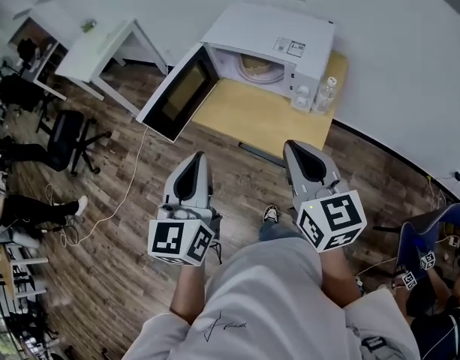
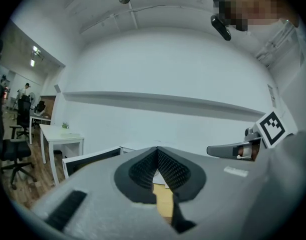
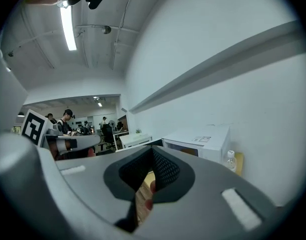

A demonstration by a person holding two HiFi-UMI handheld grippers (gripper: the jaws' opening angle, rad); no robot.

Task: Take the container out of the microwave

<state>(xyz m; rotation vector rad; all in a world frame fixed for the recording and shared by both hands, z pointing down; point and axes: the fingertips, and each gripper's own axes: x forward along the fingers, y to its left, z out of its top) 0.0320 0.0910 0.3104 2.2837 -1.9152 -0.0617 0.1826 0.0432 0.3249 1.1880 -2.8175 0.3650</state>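
Where the white wall (image 1: 380, 43) meets the wood-plank floor (image 1: 237, 178), item one: a low wooden worktop (image 1: 252, 115) carrying a white microwave (image 1: 278, 47).

- Door (image 1: 178, 92): swung fully open to the picture's left, with its dark window facing up.
- Container (image 1: 257, 67): inside the microwave cavity, resting on its floor. It is pale and round and looks like a shallow bowl or tub, though its make is hard to tell at this range.
- Water bottle (image 1: 326, 94): clear and upright on the worktop, just beside the microwave's control side.
- Left tool (image 1: 198, 156): held over the floor, well apart from the microwave, and aimed toward the open door. Its jaws are pressed together at the tips with nothing between them.
- Right tool (image 1: 293, 145): held level with the left one and near it, aimed toward the worktop's front edge. Its jaws are pressed together and hold nothing. In the right gripper view the microwave and bottle stand ahead and to the right.
- Marker cube (image 1: 181, 240): one at the rear of each tool, close to the person's body.
- Shoe (image 1: 271, 214): on the floor between the two tools.
- Desk (image 1: 102, 47): white, at the upper left beyond the open door.
- Office chair (image 1: 64, 137): black, near the desk.
- Cable (image 1: 124, 193): white, trailing across the floor below the door.
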